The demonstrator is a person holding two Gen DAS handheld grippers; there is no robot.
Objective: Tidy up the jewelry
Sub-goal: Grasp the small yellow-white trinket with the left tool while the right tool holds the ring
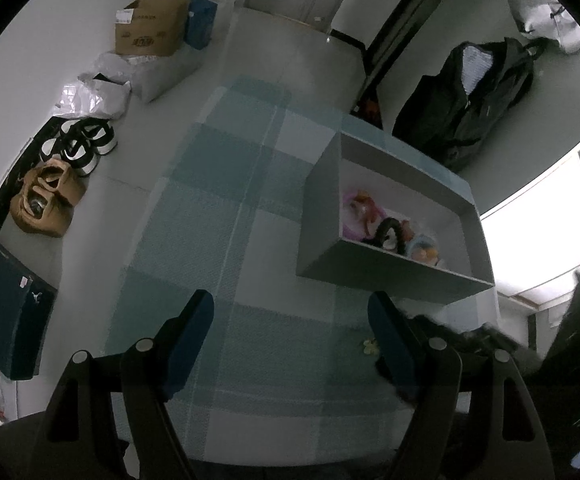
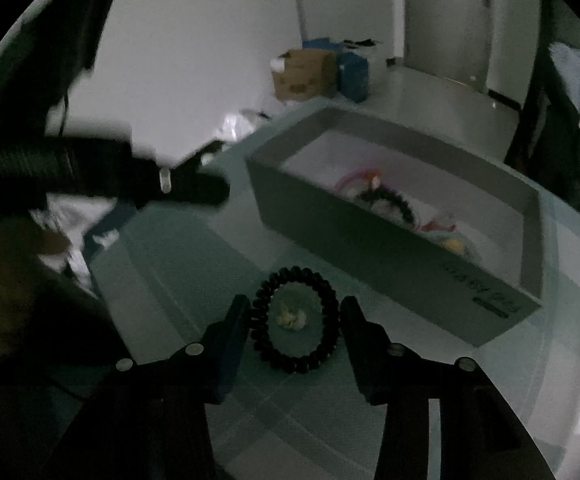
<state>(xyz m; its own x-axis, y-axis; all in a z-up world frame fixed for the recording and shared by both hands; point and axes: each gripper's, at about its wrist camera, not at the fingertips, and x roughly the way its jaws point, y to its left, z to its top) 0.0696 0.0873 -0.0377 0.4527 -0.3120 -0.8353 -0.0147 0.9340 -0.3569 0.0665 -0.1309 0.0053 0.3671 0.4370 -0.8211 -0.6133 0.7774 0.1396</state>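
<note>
Jewelry sits in two places on a teal checked tablecloth [image 1: 249, 216]: a black coiled bracelet [image 2: 294, 319] lies flat on the cloth between the fingers of the right gripper [image 2: 294, 312], and several pieces rest inside a grey open-topped box [image 2: 390, 236] at about two o'clock from that ring. The right gripper's jaws stand spread on either side of the coil, the left pad just touching or nearly touching its outer edge, the right pad a little apart; the dim, blurred view does not settle whether there is contact. A small pale flower-shaped trinket [image 2: 292, 317] lies on the cloth inside the ring. In the box, a pink piece [image 1: 356, 208], a dark coiled band [image 1: 390, 232] and a pale blue-and-yellow item [image 1: 424, 250] are bunched along the near wall. The left gripper [image 1: 290, 332] hangs over bare cloth with its jaws wide apart and nothing between them, the box at its one o'clock. On the floor at ten o'clock are a cardboard carton [image 1: 149, 26], sneakers [image 1: 77, 146] and a brown bag [image 1: 45, 202].
</note>
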